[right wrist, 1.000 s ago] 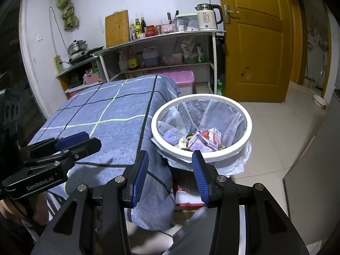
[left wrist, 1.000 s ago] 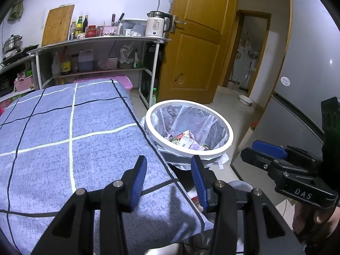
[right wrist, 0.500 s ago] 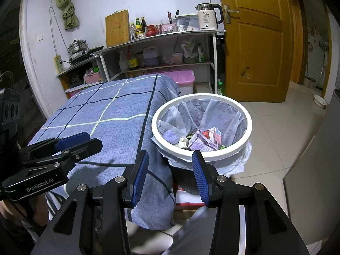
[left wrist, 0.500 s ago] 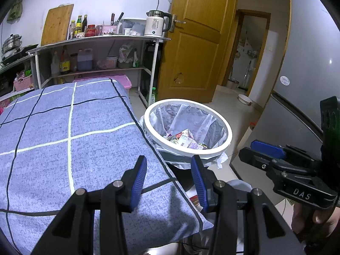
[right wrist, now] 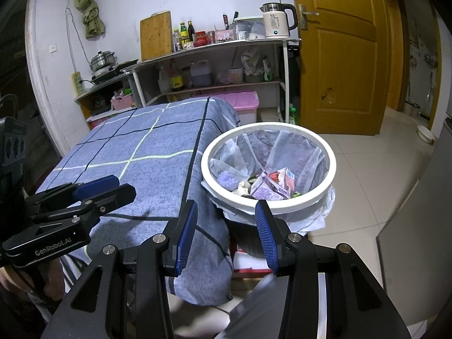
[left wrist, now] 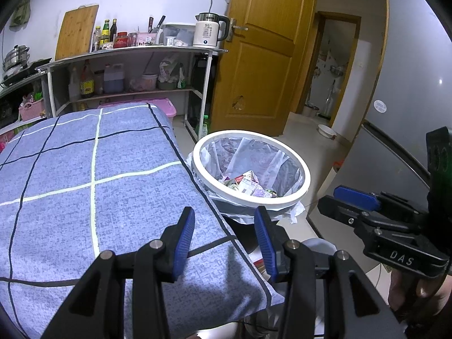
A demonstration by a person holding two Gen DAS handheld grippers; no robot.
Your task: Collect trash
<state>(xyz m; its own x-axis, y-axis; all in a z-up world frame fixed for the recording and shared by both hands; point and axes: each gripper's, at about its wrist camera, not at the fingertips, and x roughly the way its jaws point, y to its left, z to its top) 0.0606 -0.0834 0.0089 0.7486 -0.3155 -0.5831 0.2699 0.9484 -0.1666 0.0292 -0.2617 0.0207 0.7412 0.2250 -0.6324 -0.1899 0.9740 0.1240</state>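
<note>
Right wrist view: two empty hand-held grippers [right wrist: 224,233], one bin [right wrist: 268,203]

A home kitchen: shelves [right wrist: 214,84] of sauce bottles, a kettle [right wrist: 278,19] and cutting board [right wrist: 156,35].

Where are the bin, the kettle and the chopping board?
bin [right wrist: 332,160]: right wrist view, on its white rim.
kettle [right wrist: 275,24]: right wrist view, on its white body.
chopping board [left wrist: 76,32]: left wrist view, on its wooden face.
</note>
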